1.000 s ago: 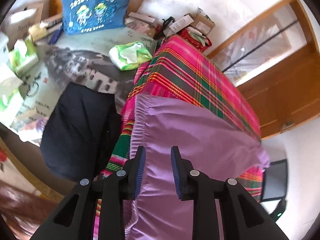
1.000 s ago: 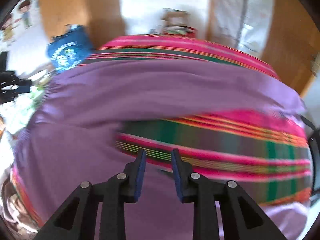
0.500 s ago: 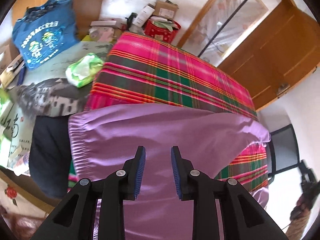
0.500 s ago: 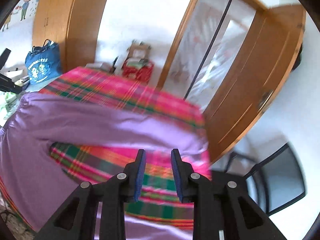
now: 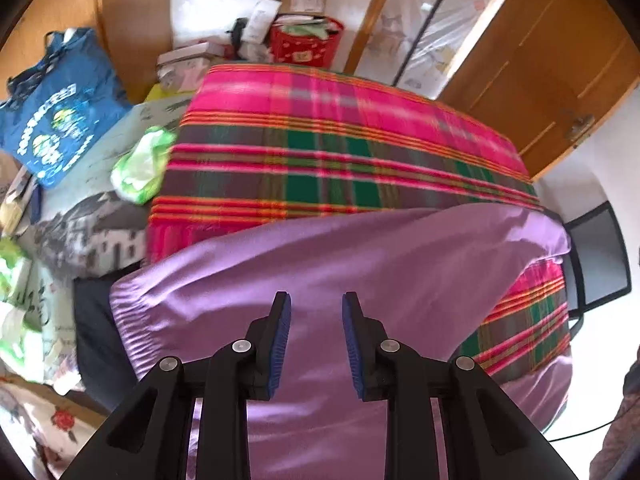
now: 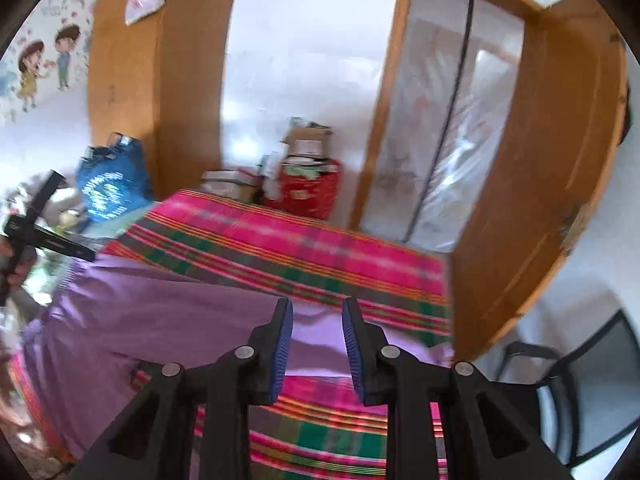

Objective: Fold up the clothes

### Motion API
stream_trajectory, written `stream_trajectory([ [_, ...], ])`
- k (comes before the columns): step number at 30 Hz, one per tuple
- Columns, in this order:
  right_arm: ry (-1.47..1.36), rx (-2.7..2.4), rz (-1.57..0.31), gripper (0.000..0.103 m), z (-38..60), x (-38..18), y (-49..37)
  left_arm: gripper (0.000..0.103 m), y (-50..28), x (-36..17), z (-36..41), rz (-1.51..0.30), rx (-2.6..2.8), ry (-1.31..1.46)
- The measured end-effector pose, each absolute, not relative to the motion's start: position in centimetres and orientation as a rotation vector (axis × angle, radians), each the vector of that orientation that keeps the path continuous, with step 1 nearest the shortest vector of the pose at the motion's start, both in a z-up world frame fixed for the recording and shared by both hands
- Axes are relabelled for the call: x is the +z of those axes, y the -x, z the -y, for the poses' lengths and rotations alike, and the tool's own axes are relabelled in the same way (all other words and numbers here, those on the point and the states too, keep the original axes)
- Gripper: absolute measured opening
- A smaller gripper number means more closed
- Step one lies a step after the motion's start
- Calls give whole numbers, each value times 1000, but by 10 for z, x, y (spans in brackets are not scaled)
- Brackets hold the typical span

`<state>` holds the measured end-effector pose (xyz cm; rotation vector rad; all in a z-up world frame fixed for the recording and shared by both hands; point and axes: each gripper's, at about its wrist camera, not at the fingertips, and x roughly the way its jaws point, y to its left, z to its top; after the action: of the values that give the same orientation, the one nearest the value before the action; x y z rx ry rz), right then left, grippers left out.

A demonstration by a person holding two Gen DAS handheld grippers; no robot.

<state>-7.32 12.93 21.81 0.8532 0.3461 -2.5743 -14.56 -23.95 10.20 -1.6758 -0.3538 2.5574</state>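
Purple trousers lie spread on a table covered with a pink and green plaid cloth. Their gathered waistband is at the left and the legs run right. My left gripper is open and empty, held above the trousers near the waist end. My right gripper is open and empty, raised above the upper leg of the trousers at the right end. The left gripper also shows at the far left of the right wrist view.
A dark garment lies left of the trousers. A side surface holds a blue bag and green tissue packs. A red basket with boxes stands behind the table. A wooden door and a black chair are at the right.
Both grippers have lifted and pulled back from the trousers. The left view swung right from the side surface to the table. The right view rose from close on the cloth to show the room.
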Motion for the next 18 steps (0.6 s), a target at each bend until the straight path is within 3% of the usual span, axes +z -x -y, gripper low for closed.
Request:
stream_trajectory([
  [9, -669, -2558, -255, 27, -156, 283, 27, 27, 103, 157, 273, 420, 2679, 1611],
  [13, -664, -2584, -108, 27, -182, 304, 11, 27, 78, 178, 276, 399, 2716, 1555],
  [18, -688, -2692, -146, 36, -199, 301, -2, 31, 59, 187, 278, 428, 2729, 1502],
])
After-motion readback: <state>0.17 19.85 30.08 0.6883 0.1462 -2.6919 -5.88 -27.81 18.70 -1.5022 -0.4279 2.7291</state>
